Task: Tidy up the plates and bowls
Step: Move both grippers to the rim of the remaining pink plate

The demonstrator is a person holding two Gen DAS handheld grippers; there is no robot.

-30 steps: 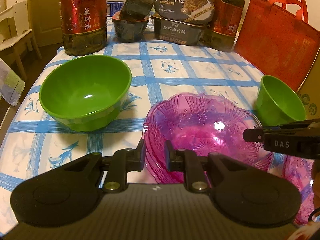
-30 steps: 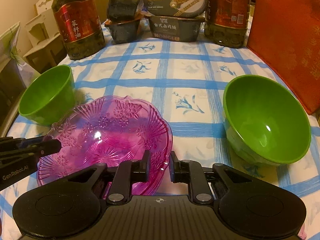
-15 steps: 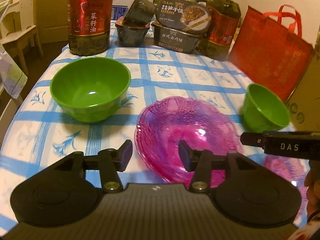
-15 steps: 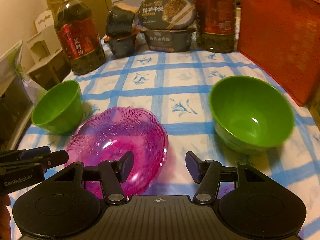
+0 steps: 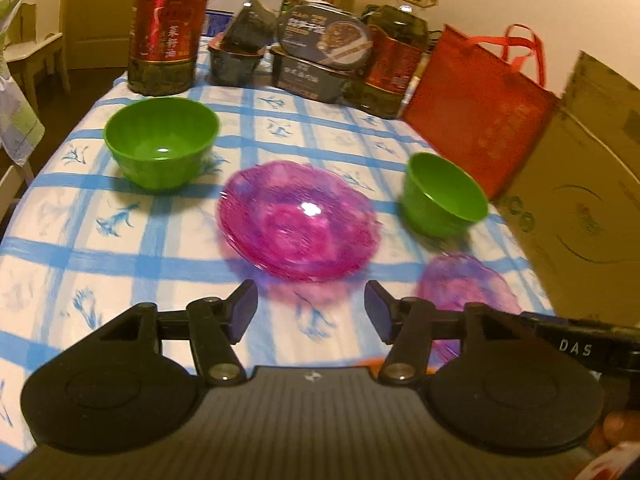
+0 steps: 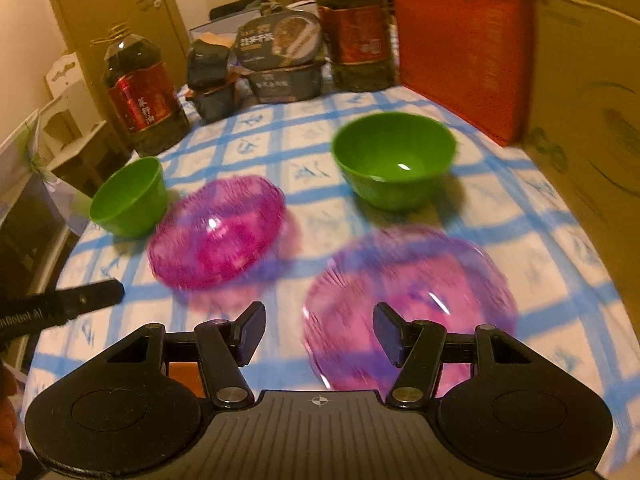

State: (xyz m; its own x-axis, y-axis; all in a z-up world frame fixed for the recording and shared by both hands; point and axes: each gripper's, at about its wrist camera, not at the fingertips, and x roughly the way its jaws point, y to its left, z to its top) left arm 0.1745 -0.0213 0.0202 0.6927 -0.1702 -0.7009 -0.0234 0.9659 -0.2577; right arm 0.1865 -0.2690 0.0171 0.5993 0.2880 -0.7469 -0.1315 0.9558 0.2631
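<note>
At the bottom of the left wrist view our left gripper [image 5: 310, 312] has its jaws opening, nothing between them, only tablecloth [image 5: 60, 216] showing in the gap. In the right wrist view our right gripper [image 6: 318, 332] is likewise opening and empty, though the near rim of a pink glass plate [image 6: 412, 280] lies just beyond its right finger.

Further up, left of centre in that view, sits the second pink plate [image 6: 218, 232], close to the small green bowl [image 6: 130, 198] at the left. The large green bowl [image 6: 394, 158] stands right of centre, apart from both plates. Along the top edge we see oil bottles [image 6: 142, 106], stacked food boxes [image 6: 278, 60] and a red bag [image 6: 460, 48].

We judge the plates still need stacking and the bowls nesting. The risks: the plates are thin, shallow and slick, so a pinch on the rim could slip or tip one. The near plate lies toward the table's near edge, so a nudge could push it off. Both frames are blurred, so fine positions are uncertain.
</note>
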